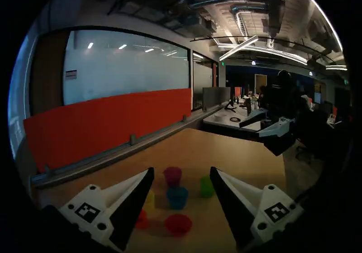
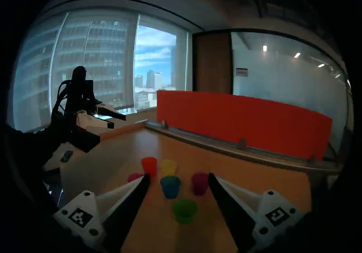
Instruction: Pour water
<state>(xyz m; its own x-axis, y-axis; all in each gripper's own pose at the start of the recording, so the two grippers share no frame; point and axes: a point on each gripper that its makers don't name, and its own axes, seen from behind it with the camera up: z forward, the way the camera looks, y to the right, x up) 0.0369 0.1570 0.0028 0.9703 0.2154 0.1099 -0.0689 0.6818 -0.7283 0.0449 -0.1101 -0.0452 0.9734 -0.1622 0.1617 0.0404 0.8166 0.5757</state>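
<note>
Task stuff first: the small blue plastic cup (image 2: 170,186) sits in the middle of a bunch of little coloured cups on the light wooden table (image 1: 235,162). They're all upright with mouths up, so the long axis is vertical.

In both views the blue one lines up pretty much dead ahead between the fingers, a bit below and beyond the tips. From the right gripper (image 2: 178,176) the green plastic cup (image 2: 185,210) is the near one. From the left gripper (image 1: 181,170) it's the red plastic cup (image 1: 178,223) that's nearest.

We reckon neither hand is clearly closer to the blue one. Both sets of jaws stand wide apart with nothing in them.

We can't tell if any cup holds water, it's too dim. A magenta plastic cup (image 1: 172,175) and a yellow plastic cup (image 2: 168,167) sit around the blue one. An orange partition panel (image 2: 244,117) runs along the table's far edge.
</note>
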